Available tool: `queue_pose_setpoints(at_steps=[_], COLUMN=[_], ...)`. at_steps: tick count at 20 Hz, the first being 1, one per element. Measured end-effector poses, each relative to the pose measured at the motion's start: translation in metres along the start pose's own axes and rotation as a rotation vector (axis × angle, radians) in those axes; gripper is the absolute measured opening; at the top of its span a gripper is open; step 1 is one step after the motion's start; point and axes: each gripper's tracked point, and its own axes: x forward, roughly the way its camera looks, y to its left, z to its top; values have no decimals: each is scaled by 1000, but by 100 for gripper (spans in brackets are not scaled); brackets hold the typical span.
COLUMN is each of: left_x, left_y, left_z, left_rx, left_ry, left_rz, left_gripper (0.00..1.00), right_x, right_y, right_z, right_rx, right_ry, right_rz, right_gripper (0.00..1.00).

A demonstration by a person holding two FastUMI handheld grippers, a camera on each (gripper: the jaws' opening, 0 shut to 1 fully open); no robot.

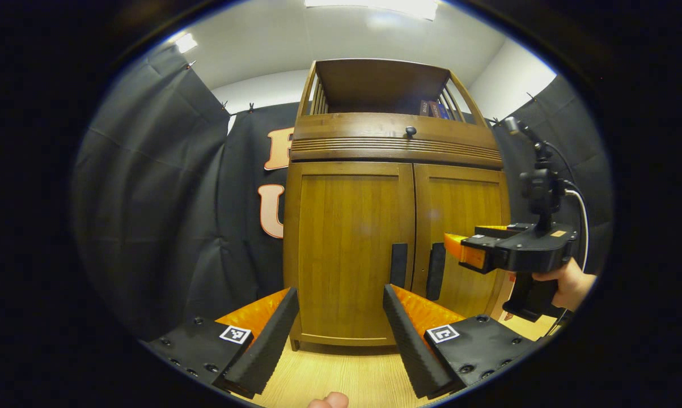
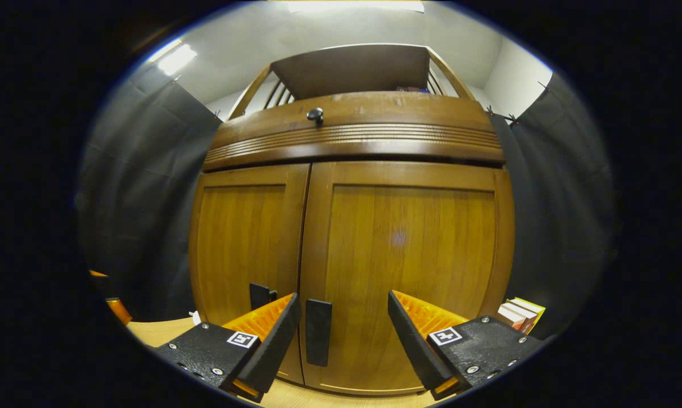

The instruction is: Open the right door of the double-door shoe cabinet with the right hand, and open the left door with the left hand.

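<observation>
Cabinet doors (image 2: 341, 249) closed; right gripper (image 2: 341, 334) spread before right handle (image 2: 318, 331), left gripper (image 1: 341, 334) spread.

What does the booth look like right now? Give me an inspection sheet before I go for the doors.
Surface: light wood floor, bare in front of the cabinet.
Job's things: shoe cabinet; left door and right door both closed; right door handle untouched.
Clutter: books beside the cabinet, more on its top shelf.
Grippers: left hand-held gripper open, back from the doors; right hand-held gripper open, its gap framing the right handle.
Cables: white cable on the right gripper's rig.
Surroundings: black cloth wall, white ceiling.
</observation>
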Motion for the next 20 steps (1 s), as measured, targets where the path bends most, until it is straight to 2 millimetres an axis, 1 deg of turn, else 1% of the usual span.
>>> queue_pose_setpoints(at_steps=[2,3,4,5,7,8,9,10,11,12,13,14,15,16,17,18,19,20], left_x=[-1,-3,-3,-4,-4,-3,-2,-1,-4,-5,-5,-6,-7,-7,-7,-7,-9,-10], left_y=[8,13,16,18,22,24,26,28,30,32,33,33,33,33,34,34,35,36], left_z=[-3,-3,-4,-4,-3,-3,-3,-2,-5,-5,-5,-6,-6,-4,-3,-2,-3,-2], left_rx=[10,11,9,6,3,5,7,7,7,5,2,0,0,0,1,2,2,2], left_ry=[8,7,7,7,2,3,4,5,6,8,11,15,16,15,12,10,8,8], left_rz=[16,23,30,34,41,47,51,54,58,61,62,59,58,56,55,56,58,59], left_gripper=[94,97,94,94,94,97,97,97,94,97,94,97,94,97,97,97,97,97], right_x=[13,18,25,32,39,42,44,43,45,45,46,46,47,48,46,47,47,47], right_y=[7,10,13,14,18,20,21,20,20,18,19,18,16,14,11,9,10,17], right_z=[-23,-31,-35,-42,-54,-60,-65,-64,-65,-66,-66,-71,-77,-85,-91,-93,-97,-101], right_rx=[58,83,100,108,119,120,115,109,90,62,29,-11,-55,-99,-135,-126,-83,-22], right_ry=[57,73,83,96,132,142,150,132,119,104,80,82,98,127,145,135,140,143], right_rz=[13,14,13,5,-3,-4,-7,-19,-28,-37,-50,-64,-78,-90,-96,-100,-89,-77], right_gripper=[94,97,92,89,84,83,80,76,74,67,73,72,71,70,69,71,60,53])
